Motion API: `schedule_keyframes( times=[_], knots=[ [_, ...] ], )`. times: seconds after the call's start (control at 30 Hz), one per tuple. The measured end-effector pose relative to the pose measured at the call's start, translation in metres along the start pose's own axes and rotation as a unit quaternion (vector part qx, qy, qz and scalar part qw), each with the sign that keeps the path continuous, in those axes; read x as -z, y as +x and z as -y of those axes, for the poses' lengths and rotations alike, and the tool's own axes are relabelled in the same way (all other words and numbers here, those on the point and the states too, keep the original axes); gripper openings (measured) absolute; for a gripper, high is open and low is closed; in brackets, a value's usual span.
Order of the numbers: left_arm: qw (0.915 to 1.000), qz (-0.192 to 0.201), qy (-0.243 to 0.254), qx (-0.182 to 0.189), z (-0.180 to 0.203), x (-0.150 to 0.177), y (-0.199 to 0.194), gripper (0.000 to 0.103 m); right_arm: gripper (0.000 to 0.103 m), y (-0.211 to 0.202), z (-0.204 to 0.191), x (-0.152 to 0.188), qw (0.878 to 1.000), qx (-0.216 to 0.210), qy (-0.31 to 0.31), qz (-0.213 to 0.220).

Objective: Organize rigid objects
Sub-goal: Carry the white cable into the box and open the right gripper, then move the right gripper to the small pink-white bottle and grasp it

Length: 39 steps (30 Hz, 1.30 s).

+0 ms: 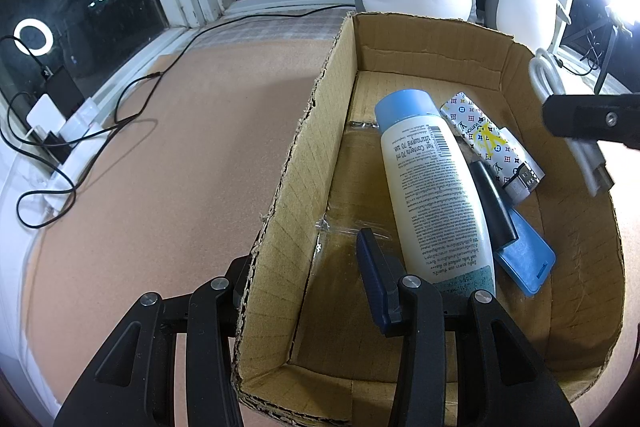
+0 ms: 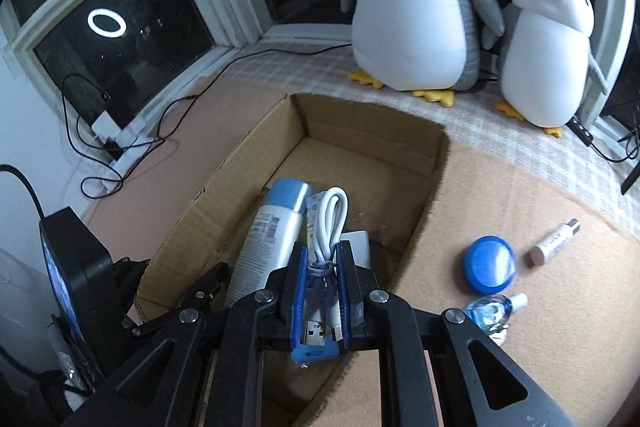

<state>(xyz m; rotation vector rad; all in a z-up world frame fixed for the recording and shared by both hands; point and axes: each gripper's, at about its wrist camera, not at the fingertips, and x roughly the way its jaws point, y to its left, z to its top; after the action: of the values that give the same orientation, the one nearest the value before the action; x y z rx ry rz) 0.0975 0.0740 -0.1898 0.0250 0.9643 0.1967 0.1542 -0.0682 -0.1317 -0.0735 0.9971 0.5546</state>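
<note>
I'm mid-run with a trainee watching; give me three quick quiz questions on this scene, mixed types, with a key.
1. True or false: the right gripper is empty.
2. Which item lies outside the cardboard box? A) white bottle B) patterned lighter C) blue round container
3. What does the left gripper clamp?

Key
1. False: it is shut on a coiled white USB cable.
2. C: it sits on the mat right of the box.
3. The box's left wall, one finger inside, one outside.
</note>
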Motion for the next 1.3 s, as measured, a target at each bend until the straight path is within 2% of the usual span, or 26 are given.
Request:
schedule_keyframes(
  times=[0.47, 0.5, 0.57, 0.6, 0.63, 1.07, 1.3],
  knots=[
    [1.0000, 0.000, 0.000, 0.000, 0.000, 0.000, 0.000, 0.042, 0.014, 0.016, -0.016, 0.001, 1.000, -0.005, -0.019, -0.010],
    [1.0000, 0.000, 0.000, 0.000, 0.000, 0.000, 0.000, 0.042, 0.018, 0.016, -0.018, 0.001, 1.000, -0.007, -0.021, -0.009],
    [1.0000, 0.000, -0.001, 0.000, 0.000, 0.001, 0.001, 0.042, 0.040, 0.016, -0.019, 0.001, 1.000, -0.004, -0.025, -0.008],
    [1.0000, 0.000, -0.001, 0.000, 0.000, 0.001, 0.001, 0.042, 0.058, 0.015, -0.020, 0.001, 1.000, -0.004, -0.026, -0.005],
    [1.0000, 0.000, -0.001, 0.000, 0.000, 0.001, 0.001, 0.042, 0.064, 0.013, -0.020, 0.001, 1.000, -0.002, -0.026, 0.001],
    [1.0000, 0.000, -0.002, 0.001, 0.000, 0.002, 0.001, 0.042, 0.064, -0.007, 0.004, -0.003, 1.000, -0.011, 0.014, 0.021],
    [1.0000, 0.000, -0.001, 0.000, 0.000, 0.002, 0.001, 0.042, 0.064, -0.021, 0.031, -0.004, 0.999, 0.006, 0.039, 0.033]
  ],
)
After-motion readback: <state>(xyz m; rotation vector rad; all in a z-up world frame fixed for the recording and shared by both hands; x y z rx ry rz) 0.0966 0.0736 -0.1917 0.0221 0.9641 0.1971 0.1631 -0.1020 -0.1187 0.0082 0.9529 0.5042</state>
